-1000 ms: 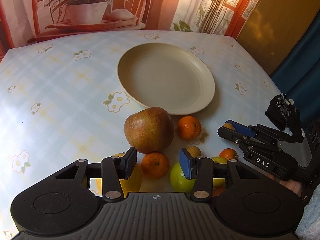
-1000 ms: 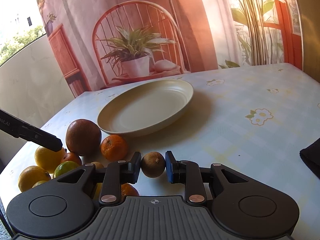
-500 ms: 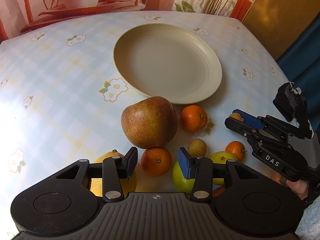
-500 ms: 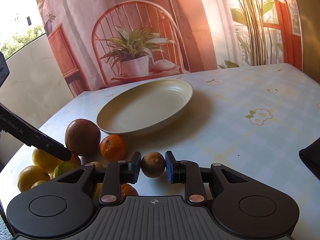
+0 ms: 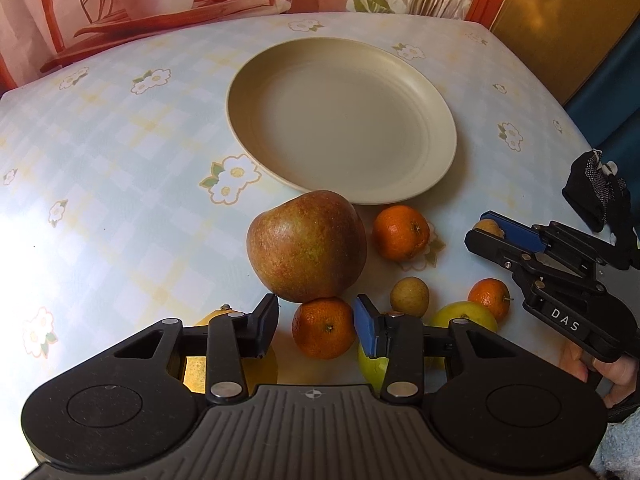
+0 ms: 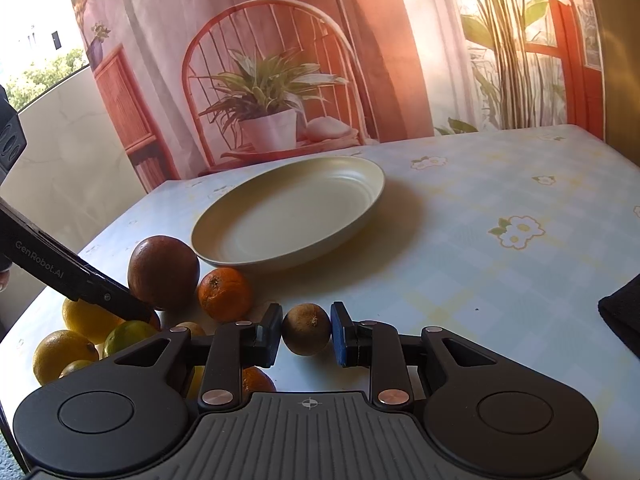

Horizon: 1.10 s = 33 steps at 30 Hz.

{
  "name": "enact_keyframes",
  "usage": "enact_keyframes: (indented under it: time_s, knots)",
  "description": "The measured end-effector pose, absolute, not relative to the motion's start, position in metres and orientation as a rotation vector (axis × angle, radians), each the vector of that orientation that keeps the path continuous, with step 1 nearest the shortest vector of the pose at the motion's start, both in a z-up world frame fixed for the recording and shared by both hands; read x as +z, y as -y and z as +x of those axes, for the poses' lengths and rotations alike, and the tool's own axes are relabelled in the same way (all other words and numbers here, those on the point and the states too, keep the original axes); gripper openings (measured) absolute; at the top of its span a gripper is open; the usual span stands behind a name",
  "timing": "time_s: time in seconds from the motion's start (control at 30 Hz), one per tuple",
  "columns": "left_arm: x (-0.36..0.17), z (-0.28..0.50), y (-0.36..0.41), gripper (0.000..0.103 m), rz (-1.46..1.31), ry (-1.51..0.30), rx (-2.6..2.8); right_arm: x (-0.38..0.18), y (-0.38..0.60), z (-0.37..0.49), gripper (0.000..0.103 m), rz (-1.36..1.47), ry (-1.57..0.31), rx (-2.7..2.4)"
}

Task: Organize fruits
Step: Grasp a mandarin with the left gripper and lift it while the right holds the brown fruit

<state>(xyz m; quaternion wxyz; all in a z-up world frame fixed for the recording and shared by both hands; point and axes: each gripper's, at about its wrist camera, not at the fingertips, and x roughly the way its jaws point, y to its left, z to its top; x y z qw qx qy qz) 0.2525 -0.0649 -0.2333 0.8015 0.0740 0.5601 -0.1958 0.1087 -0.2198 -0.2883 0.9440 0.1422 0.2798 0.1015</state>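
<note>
Small brown fruit (image 6: 306, 329) in right tool (image 6: 305, 330)

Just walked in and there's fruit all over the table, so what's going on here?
A person is sorting fruit with a hand-held gripper in each hand. The right hand-held gripper is shut on a small brown fruit, near the cream plate, which holds nothing yet. The left hand-held gripper has just been closing around a small orange; its pads do not press it yet. A big apple, more oranges and lemons lie on the tablecloth.
</note>
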Motion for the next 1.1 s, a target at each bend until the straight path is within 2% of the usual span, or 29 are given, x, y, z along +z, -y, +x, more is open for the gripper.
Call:
enact_keyframes:
  time_s: [0.47,0.53,0.6,1.1]
  knots:
    - [-0.234,0.252,0.066,0.043,0.163,-1.209,-0.414,-0.29,0.22,0.108,0.024,0.29,-0.57,0.206]
    - [-0.234,0.249,0.066,0.042,0.148,-1.196,-0.396,-0.291,0.22,0.108,0.024,0.291,-0.569,0.205]
    - [-0.234,0.247,0.063,0.035,0.109,-1.196,-0.388,-0.292,0.219,0.107,0.024,0.291,-0.567,0.204]
    - [-0.225,0.238,0.056,0.035,0.087,-1.159,-0.392,-0.293,0.219,0.105,0.024,0.297,-0.562,0.203]
